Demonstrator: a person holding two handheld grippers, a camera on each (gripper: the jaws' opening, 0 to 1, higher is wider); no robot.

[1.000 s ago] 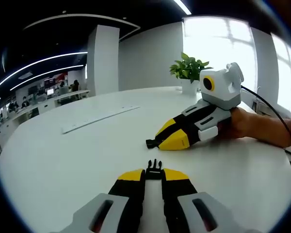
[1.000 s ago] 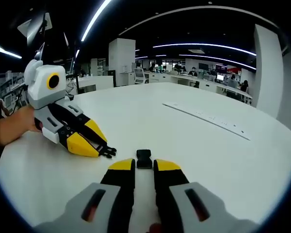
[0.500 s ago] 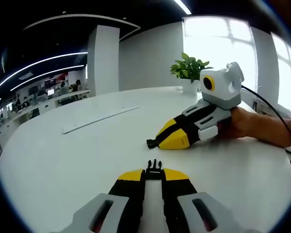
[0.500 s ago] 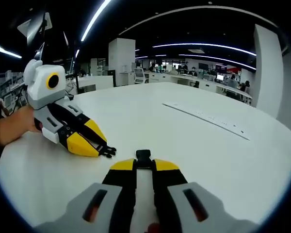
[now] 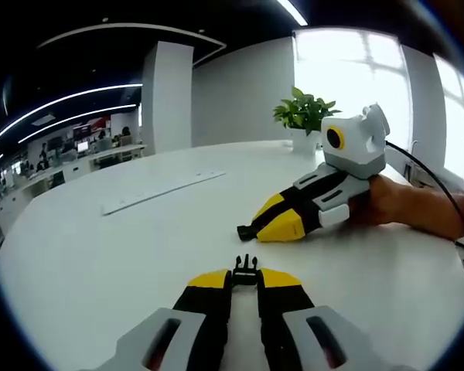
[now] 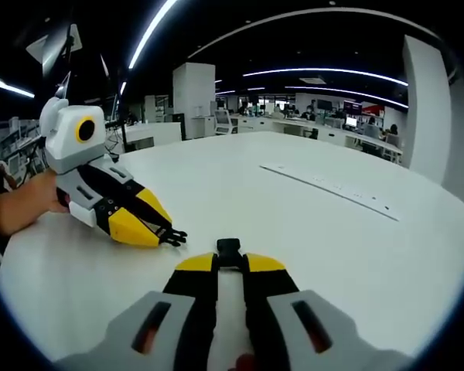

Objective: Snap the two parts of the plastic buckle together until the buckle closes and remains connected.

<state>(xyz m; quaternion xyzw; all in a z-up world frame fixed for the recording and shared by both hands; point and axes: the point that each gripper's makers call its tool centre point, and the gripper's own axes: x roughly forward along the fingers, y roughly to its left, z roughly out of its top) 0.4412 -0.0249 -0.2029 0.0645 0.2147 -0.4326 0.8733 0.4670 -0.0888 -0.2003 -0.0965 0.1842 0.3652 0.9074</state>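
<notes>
Between each gripper's jaws, one buckle half is sitting tight.
Left gripper (image 5: 245,280) is pinching the pronged half (image 5: 245,270); right gripper (image 6: 230,264) is pinching the socket half (image 6: 229,249), both low over the surface (image 6: 294,224). Next, I think, they need lining up and pushing together.

Right gripper (image 6: 230,264) newly clamped on socket piece (image 6: 229,250)

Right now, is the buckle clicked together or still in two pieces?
Two pieces. The pronged half sits in the left tongs, the socket half in the right tongs, apart.
</notes>
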